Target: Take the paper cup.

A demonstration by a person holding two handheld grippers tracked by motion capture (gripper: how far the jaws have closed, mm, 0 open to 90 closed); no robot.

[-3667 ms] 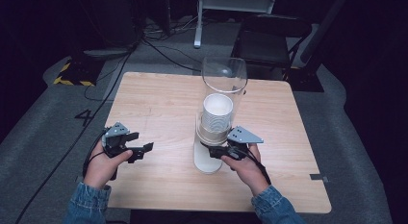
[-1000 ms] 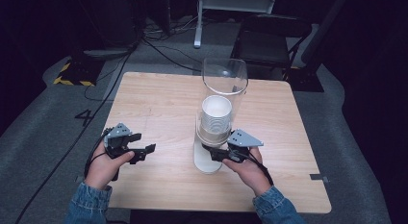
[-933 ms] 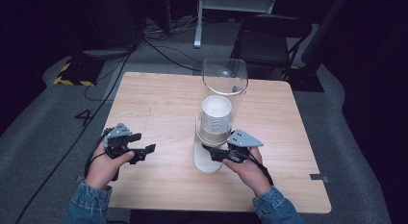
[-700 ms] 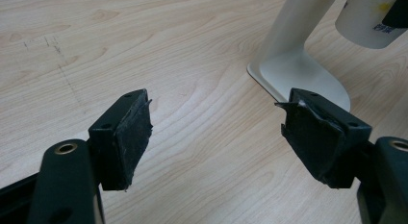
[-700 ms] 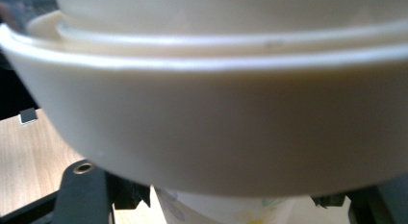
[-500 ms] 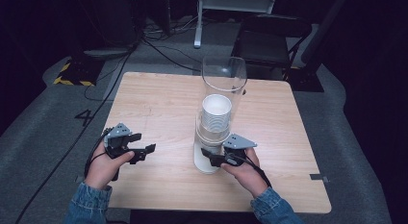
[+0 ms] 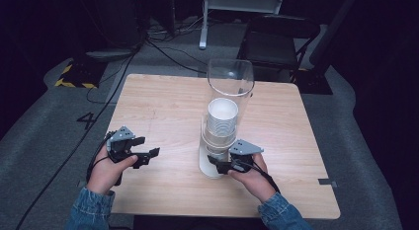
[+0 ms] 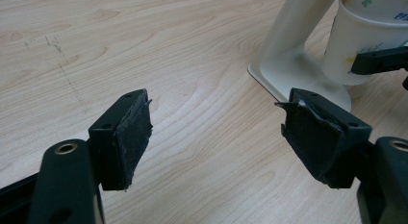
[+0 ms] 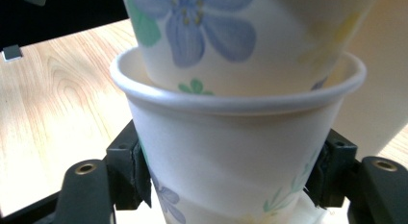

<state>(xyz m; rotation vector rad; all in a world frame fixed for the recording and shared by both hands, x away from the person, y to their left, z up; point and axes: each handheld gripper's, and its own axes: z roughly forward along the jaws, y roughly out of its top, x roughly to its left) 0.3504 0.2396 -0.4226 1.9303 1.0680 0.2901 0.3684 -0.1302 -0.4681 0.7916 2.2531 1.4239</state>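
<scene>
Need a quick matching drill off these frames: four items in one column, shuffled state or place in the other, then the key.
Items:
1. left gripper
2. right gripper
3. bottom paper cup
4. clear tube

States:
A. stands upright over the cup stack, far side
B. jaws apart over bare table
C. pinched from both sides, lowest of the stack
D. jaws shut on a cup

Pairs: 1-B, 2-D, 3-C, 4-A
</scene>
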